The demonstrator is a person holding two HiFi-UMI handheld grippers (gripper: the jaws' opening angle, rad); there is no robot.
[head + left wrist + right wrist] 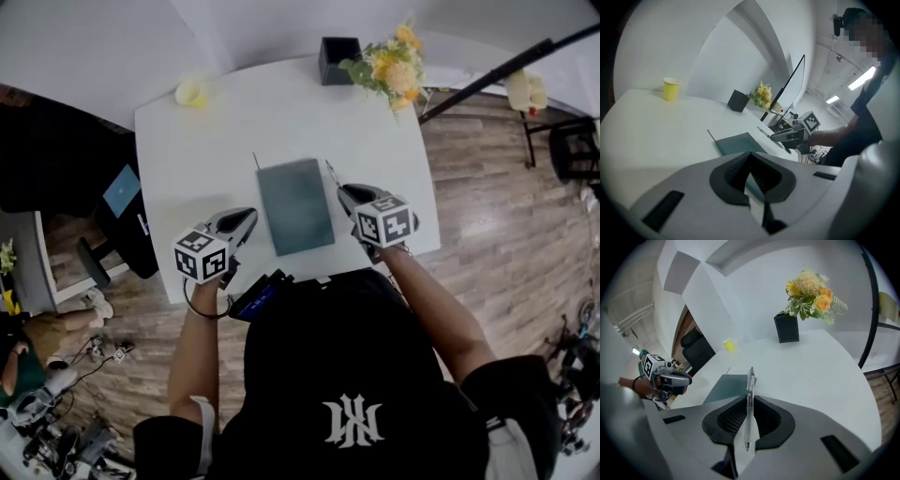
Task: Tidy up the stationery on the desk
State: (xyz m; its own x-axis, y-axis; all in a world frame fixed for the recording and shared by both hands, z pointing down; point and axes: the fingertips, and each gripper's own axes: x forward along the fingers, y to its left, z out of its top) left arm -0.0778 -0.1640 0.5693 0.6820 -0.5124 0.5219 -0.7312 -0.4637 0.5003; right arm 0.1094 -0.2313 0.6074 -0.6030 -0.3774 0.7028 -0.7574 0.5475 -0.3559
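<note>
A grey-green notebook (295,204) lies flat in the middle of the white desk (187,159). A thin dark pen (255,162) lies at the notebook's far left corner. My right gripper (347,193) is just right of the notebook, shut on a clear pen (749,401) that sticks out forward past its jaws (330,172). My left gripper (244,219) hovers at the notebook's near left side, shut with nothing in it (752,177). A black pen holder (337,59) stands at the desk's far edge.
A bunch of yellow and orange flowers (394,64) stands right beside the pen holder. A yellow paper cup (190,91) sits at the far left corner. A dark slanted pole (497,70) runs past the desk's right side. A black chair (127,220) is left of the desk.
</note>
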